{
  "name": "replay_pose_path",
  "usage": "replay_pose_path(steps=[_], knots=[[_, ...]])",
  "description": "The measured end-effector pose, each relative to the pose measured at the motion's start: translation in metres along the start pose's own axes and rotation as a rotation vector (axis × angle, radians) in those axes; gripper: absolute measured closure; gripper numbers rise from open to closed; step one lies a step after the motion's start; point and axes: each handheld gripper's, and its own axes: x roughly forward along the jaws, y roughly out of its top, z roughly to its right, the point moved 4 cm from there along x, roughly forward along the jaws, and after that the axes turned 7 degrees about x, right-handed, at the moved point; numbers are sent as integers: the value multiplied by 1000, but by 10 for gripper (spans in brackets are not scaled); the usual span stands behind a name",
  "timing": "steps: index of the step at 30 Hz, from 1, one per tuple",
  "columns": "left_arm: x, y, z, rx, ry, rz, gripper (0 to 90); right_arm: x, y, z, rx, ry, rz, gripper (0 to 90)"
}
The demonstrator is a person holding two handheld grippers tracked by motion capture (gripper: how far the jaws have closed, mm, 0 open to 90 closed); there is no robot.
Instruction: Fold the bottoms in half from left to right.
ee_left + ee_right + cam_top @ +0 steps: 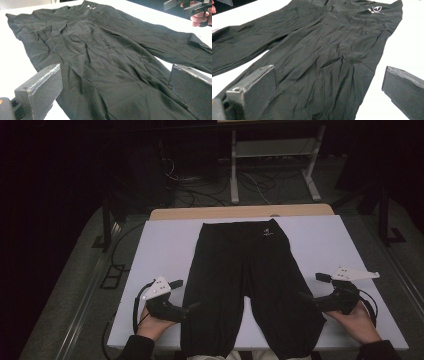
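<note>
So I've got the black crinkled fabric trousers [245, 280] laid flat on the white table top [165, 245], one leg just ahead of each tool, with the left gripper [192, 306] and the right gripper [306, 296] both spread wide and holding nothing. My worry is that if I bite down from here a jaw could pinch just the top layer, or shove a wrinkle ahead of it, since the cloth is thin and loose. The leg hems nearest me run off the table edge, so I can't see how they lie.
</note>
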Motion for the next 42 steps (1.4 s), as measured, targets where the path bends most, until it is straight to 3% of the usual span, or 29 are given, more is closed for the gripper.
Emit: replay_pose_path(steps=[23,31,42], knots=[[-1,-1,-1,-8,6,-5,0,-1,6,-3,9,-14,22,0],[-2,-1,-1,-15,15,-2,0,0,18,-4,-6,-30,20,0],[0,1,1,-14,2,4,0,6,40,-11,-22,-11,13,0]])
